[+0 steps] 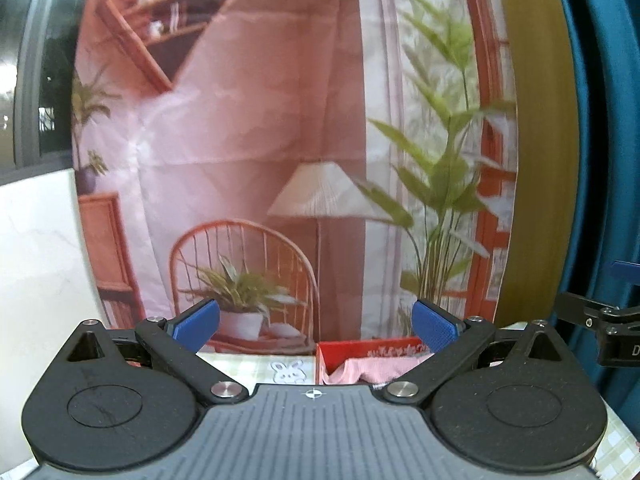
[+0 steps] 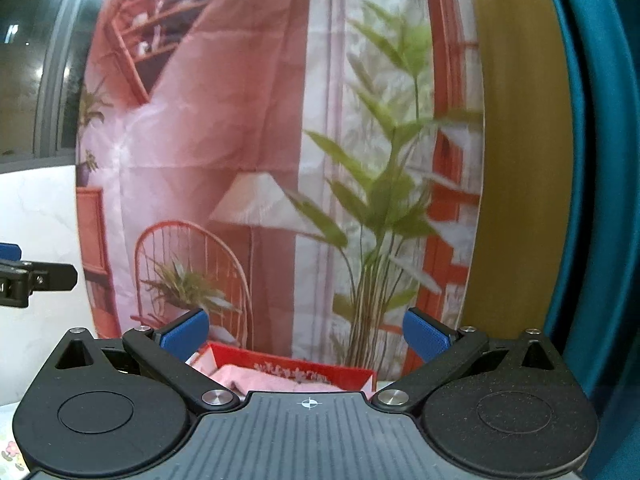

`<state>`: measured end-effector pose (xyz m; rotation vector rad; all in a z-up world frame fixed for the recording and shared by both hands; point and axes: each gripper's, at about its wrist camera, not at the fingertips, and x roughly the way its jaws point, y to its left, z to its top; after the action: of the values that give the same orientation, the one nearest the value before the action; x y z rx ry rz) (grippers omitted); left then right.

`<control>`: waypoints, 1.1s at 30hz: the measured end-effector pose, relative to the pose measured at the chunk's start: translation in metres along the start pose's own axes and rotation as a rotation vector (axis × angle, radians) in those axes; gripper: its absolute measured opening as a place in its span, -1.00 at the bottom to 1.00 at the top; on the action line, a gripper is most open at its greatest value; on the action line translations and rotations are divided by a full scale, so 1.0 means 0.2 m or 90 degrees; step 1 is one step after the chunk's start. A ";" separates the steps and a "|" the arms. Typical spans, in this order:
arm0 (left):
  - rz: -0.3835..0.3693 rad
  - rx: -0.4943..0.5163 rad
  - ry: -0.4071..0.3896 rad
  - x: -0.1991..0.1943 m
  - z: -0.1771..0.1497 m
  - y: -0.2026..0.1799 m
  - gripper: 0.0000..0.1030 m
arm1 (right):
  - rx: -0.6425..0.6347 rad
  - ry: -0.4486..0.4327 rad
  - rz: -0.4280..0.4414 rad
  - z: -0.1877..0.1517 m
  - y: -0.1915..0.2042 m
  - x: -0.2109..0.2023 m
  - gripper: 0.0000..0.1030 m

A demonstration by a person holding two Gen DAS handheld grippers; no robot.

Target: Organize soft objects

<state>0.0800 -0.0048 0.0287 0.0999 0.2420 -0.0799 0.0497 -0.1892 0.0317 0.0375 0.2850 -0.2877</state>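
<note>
Across most of both frames hangs the printed backdrop; below it, at the bottom centre, your red box sits on the checked tablecloth with pink cloth folded inside. Your left gripper and right gripper both stand wide apart, empty, above the box. That item looks stowed, I judge; next you need to find another soft piece, none visible now.

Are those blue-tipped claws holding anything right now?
No. The left gripper and right gripper both stand open and empty; the pink cloth lies in the red box.
</note>
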 end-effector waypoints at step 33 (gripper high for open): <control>0.008 -0.010 -0.023 -0.19 -0.02 0.03 1.00 | 0.043 0.011 -0.008 0.03 -0.02 -0.25 0.99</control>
<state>0.0418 0.0046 0.0341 0.0840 0.2060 -0.0676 0.0046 -0.1797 0.0518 0.1047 0.2927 -0.3091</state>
